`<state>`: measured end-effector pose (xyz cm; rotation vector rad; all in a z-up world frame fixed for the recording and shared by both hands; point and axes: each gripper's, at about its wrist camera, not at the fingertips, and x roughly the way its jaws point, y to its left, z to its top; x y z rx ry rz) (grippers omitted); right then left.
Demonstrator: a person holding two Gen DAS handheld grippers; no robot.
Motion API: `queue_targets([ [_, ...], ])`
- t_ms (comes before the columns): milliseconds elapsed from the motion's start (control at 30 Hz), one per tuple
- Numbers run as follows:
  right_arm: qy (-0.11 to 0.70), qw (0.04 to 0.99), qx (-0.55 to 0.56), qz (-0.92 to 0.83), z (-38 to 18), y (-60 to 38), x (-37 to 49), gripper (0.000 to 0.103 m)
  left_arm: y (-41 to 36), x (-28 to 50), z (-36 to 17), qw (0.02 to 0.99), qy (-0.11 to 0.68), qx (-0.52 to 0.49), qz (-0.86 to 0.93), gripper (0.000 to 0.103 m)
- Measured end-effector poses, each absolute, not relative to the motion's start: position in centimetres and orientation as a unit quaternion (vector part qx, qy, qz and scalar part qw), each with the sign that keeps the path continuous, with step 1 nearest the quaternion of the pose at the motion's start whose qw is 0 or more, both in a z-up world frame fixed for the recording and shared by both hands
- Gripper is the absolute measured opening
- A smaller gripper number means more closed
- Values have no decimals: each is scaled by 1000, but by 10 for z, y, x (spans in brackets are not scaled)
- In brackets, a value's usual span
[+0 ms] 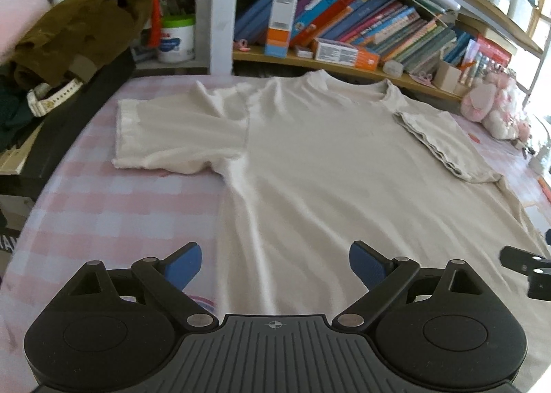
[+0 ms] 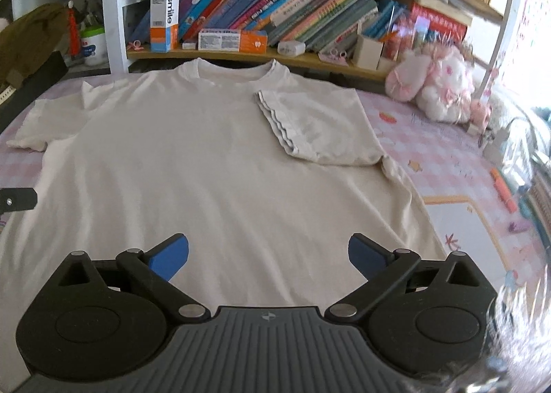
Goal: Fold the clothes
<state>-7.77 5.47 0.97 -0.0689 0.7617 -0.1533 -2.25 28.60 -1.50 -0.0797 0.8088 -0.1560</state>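
The white T-shirt lies flat on the pink checked bed, collar far, right sleeve folded inward. The left tool and right tool are both wide open, holding nothing.

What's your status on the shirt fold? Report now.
Left gripper and right gripper: jaws open, empty. White short-sleeved cotton T-shirt flat on pink checked bedsheet; one sleeve folded in, other sleeve still out. Nothing on the shirt.
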Motion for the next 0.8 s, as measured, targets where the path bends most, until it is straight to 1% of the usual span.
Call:
queue_targets([
  [67, 370, 926, -33, -72, 10, 57, -78, 102, 295, -18, -17, 918, 387, -43, -69, 95],
  [167, 373, 925, -33, -68, 10, 59, -79, 102, 313, -7, -21, 921, 381, -63, -51, 92],
  [200, 377, 923, -35, -69, 9, 60, -78, 102, 320, -2, -22, 920, 382, -80, -44, 83],
  [233, 379, 922, -37, -70, 9, 62, -78, 102, 328, 3, -24, 918, 383, -98, -37, 76],
  [300, 383, 920, -40, -71, 8, 64, -78, 102, 344, 13, -28, 913, 385, -133, -20, 50],
  [367, 385, 919, -43, -72, 8, 65, -78, 102, 364, 24, -34, 905, 388, -176, 5, 40],
  [500, 389, 917, -49, -74, 8, 66, -79, 102, 402, 47, -41, 895, 372, -238, 58, 40],
  [800, 395, 914, -53, -81, 7, 61, -80, 102, 438, 109, -57, 905, 354, -219, 81, 40],
])
